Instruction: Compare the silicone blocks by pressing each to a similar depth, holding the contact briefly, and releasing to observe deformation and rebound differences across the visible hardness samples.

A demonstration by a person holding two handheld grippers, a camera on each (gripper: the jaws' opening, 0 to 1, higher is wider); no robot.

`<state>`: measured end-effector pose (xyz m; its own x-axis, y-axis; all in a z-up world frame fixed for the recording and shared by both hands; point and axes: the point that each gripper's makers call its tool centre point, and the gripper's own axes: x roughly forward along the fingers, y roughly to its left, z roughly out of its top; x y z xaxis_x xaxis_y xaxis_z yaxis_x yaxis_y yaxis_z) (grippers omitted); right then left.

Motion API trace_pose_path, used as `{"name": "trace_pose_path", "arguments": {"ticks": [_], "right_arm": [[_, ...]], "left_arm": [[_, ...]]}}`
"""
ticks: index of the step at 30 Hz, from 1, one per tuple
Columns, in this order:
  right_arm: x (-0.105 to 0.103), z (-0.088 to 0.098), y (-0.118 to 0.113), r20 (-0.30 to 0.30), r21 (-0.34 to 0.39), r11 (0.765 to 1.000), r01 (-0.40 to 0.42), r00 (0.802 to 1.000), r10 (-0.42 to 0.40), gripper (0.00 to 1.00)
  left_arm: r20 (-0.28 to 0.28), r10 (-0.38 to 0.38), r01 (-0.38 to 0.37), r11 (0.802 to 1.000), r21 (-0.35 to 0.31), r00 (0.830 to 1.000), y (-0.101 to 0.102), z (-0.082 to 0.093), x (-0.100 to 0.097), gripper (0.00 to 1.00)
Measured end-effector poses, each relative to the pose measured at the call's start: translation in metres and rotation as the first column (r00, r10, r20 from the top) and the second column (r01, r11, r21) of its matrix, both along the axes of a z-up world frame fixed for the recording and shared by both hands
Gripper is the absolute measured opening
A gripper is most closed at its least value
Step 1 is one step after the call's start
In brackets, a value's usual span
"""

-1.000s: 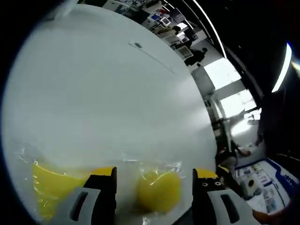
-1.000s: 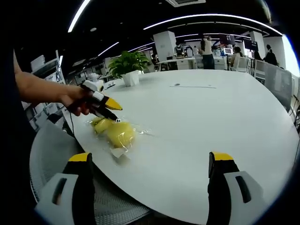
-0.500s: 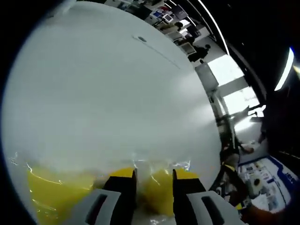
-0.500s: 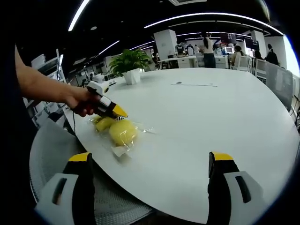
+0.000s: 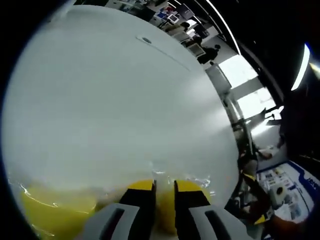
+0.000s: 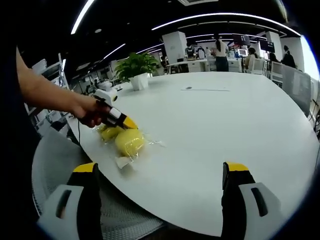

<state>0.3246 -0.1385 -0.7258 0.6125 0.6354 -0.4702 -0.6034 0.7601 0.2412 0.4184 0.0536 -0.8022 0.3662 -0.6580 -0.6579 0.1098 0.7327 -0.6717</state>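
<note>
Left gripper view: your left gripper (image 5: 164,187) has squeezed nearly together on the round yellow block (image 6: 129,141) near the table (image 6: 240,125) edge; hold. Right gripper (image 6: 162,182) waits spread.

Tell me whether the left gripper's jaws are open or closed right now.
Nearly closed: the left gripper shows its yellow-tipped jaws with a thin gap, pressing on the bagged yellow block.

White table (image 6: 240,135), bagged yellow blocks (image 6: 129,142), potted plant (image 6: 137,70)
</note>
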Motion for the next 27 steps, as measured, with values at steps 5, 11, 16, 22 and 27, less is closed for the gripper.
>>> {"name": "trace_pose_path", "arguments": {"ticks": [5, 11, 16, 22, 27], "right_arm": [[0.002, 0.001, 0.0, 0.001, 0.013, 1.0, 0.017, 1.0, -0.017, 0.96], [-0.001, -0.003, 0.001, -0.006, 0.005, 1.0, 0.005, 1.0, -0.005, 0.96], [0.002, -0.002, -0.003, 0.001, -0.002, 1.0, 0.012, 1.0, -0.012, 0.96], [0.002, 0.0, 0.0, 0.003, 0.007, 1.0, 0.006, 1.0, -0.006, 0.96], [0.002, -0.001, 0.002, -0.001, 0.012, 1.0, 0.003, 1.0, -0.003, 0.96]], "left_arm": [[-0.014, 0.037, -0.037, 0.999, -0.022, 0.999, 0.001, -0.002, 0.004, 0.0], [-0.012, 0.036, -0.036, 0.999, -0.011, 0.999, 0.0, -0.001, 0.003, 0.0], [-0.098, 0.111, -0.119, 0.99, -0.078, 0.989, 0.0, 0.003, 0.002, 0.0], [-0.074, 0.117, -0.122, 0.99, -0.075, 0.99, -0.003, 0.005, 0.005, 0.0], [-0.059, 0.136, -0.141, 0.986, -0.089, 0.989, -0.001, 0.011, 0.006, 0.0]]}}
